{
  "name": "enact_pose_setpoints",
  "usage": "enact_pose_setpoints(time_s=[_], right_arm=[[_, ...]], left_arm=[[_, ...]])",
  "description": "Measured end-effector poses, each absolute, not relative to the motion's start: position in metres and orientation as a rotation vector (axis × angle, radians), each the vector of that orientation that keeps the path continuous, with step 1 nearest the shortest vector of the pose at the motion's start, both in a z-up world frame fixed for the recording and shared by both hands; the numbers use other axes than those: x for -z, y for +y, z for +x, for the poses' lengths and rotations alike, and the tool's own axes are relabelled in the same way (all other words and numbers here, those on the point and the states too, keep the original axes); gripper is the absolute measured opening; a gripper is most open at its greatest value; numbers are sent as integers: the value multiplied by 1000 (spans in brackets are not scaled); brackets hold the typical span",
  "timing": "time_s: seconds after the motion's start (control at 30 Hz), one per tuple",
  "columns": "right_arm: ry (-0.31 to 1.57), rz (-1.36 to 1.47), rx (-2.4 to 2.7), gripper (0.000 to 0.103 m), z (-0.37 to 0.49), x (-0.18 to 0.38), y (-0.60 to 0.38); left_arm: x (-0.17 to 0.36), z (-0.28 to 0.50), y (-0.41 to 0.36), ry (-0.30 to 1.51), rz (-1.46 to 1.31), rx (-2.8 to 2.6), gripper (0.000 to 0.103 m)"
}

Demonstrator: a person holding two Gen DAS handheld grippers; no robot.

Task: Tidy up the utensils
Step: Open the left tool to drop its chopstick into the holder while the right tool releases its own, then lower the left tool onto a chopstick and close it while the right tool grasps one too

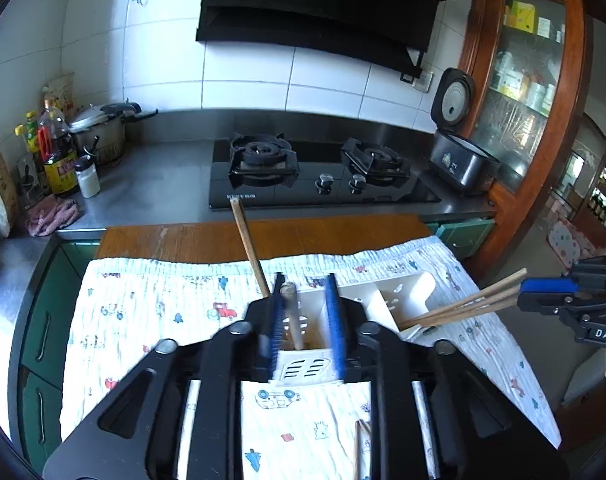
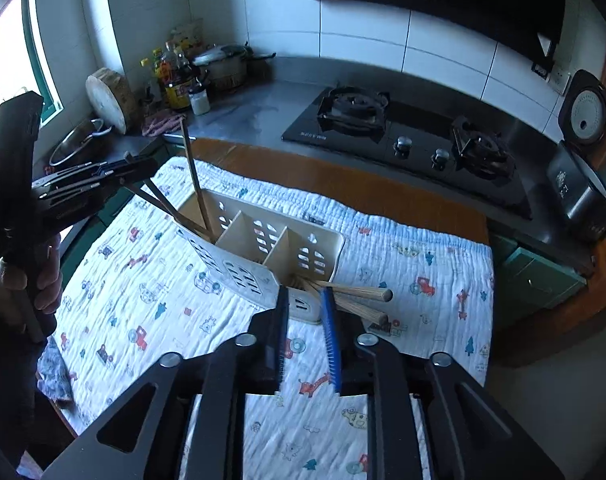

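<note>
While the left gripper [image 1: 303, 320] fingers stand apart around a chopstick [image 1: 293, 316] in the holder [image 2: 263, 248], the right gripper [image 2: 307, 336] fingers gape, grasping nothing

One white utensil holder [image 2: 263, 252] with three compartments; two chopsticks [image 2: 195, 184] in its 10 o'clock end compartment, three chopsticks [image 1: 463, 306] in the opposite end; two stove burners [image 1: 261, 158]; two knobs [image 1: 341, 182]; two grippers [image 2: 305, 340].
</note>
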State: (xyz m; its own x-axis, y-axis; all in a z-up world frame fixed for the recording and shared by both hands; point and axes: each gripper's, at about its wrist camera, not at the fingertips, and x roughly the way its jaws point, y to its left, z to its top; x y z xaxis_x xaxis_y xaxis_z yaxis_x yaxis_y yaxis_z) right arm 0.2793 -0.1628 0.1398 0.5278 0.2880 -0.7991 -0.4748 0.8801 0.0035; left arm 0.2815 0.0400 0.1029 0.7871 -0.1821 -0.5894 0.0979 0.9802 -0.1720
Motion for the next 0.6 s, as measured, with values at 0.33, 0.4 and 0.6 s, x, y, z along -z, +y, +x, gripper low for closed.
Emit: enact_pose_setpoints(time_s=[0.33,0.4,0.6], right_arm=[[690,-244,-397,42,196,-159,-180],[686,-228,-414,45,179,-144,-182],[714,-144,-467,45,128,-84,-184]], left_arm=[[-122,206,33,573,-105,153,39],[-118,187,30,572,-100,163,42],[-84,134,26,594,-114,173,43]])
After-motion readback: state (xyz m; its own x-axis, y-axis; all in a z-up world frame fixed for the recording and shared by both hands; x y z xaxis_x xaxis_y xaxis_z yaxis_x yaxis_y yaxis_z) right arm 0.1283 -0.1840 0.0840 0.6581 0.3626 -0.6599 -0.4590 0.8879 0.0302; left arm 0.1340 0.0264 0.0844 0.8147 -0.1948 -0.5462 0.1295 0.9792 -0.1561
